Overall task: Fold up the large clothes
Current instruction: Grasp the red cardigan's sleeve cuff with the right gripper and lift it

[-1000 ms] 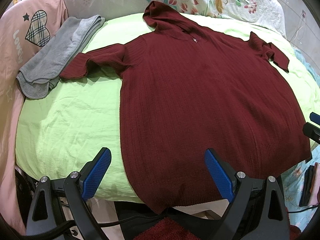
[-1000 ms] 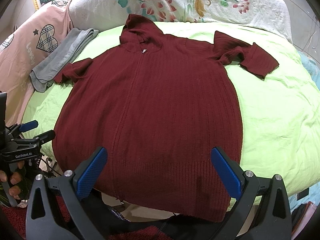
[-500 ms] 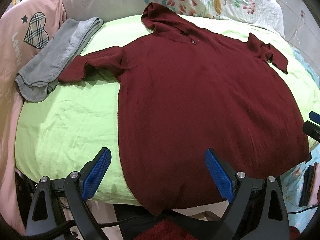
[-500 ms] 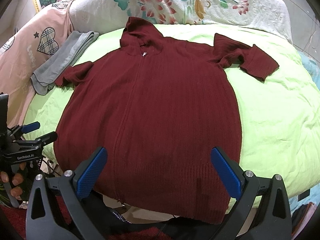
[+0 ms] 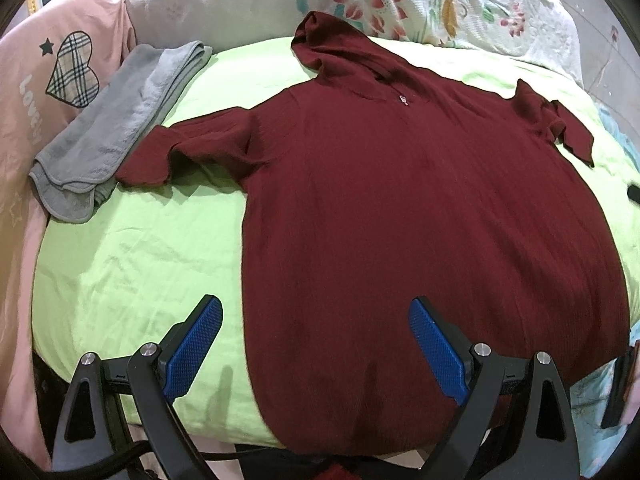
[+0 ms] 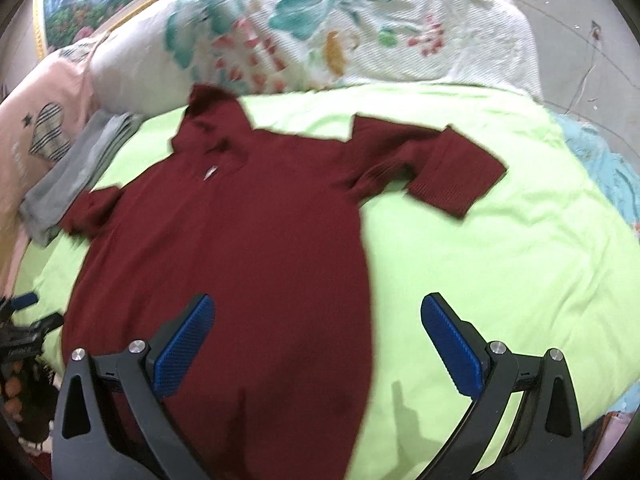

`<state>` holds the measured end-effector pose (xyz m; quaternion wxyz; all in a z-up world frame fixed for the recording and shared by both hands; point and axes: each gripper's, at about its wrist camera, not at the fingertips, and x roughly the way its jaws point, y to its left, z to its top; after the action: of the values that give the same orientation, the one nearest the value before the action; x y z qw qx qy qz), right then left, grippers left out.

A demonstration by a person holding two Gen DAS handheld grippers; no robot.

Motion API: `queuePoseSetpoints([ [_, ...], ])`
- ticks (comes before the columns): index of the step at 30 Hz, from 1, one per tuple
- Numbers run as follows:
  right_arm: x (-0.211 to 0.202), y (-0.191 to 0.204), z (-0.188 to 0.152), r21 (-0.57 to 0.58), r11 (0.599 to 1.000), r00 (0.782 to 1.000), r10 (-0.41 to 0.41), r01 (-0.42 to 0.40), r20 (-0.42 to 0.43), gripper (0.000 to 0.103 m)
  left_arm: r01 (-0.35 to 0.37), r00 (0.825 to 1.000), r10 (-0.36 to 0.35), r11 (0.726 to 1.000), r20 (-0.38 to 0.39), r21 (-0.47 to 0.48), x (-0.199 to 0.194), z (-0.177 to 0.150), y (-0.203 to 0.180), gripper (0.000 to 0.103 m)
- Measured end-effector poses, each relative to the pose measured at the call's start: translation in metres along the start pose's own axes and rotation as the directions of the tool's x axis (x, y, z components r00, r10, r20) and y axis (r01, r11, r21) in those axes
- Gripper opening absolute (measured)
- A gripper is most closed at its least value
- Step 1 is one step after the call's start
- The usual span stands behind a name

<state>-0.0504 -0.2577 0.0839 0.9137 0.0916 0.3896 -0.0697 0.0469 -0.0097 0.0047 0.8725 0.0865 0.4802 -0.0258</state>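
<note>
A large dark red hooded sweater lies flat, front up, on a lime green sheet, hood toward the pillows. Its left sleeve and right sleeve are crumpled outward. My left gripper is open above the hem's left side, holding nothing. My right gripper is open and empty above the sweater's right edge near the hem. The left gripper's tips show at the right wrist view's left edge.
A folded grey towel lies left of the left sleeve. A pink pillow with a plaid heart and a floral quilt line the head of the bed. Bare green sheet spreads to the right.
The right gripper has moved to the right and forward, so the sweater now sits left in its view. The left gripper has moved slightly forward over the hem. Both stay open.
</note>
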Motion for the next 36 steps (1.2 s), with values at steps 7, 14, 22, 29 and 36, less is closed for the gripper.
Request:
queuePoseSetpoints([
  [7,0.079,-0.077,0.051,0.14,0.99,0.997,-0.014,0.025,-0.077,0.09,0.004,1.0,-0.003,0.999,-0.027,0.037,0.016,0.016,-0.013,0.095],
  [14,0.142,-0.109,0.079,0.083,0.992,0.989,-0.085,0.095,-0.125,0.082,-0.006,0.999,0.007,0.999,-0.031,0.051,0.033,0.03,-0.02,0.095],
  [22,0.177,-0.146,0.081,0.104,0.983,0.975,-0.132,0.152,-0.176,0.009,-0.01,0.999,0.012,0.997,-0.03,0.076,0.047,0.036,-0.025,0.095],
  [29,0.13,-0.129,0.105,0.252,0.96,0.99,0.134,-0.119,-0.045,0.006,0.02,1.0,-0.021,0.997,0.007,0.071,0.048,0.043,-0.028,0.095],
  [36,0.143,-0.006,0.117,0.177,0.902,0.906,0.414,-0.395,-0.085,0.006,0.051,0.997,-0.053,0.998,0.063,0.042,0.039,0.051,-0.016,0.095],
])
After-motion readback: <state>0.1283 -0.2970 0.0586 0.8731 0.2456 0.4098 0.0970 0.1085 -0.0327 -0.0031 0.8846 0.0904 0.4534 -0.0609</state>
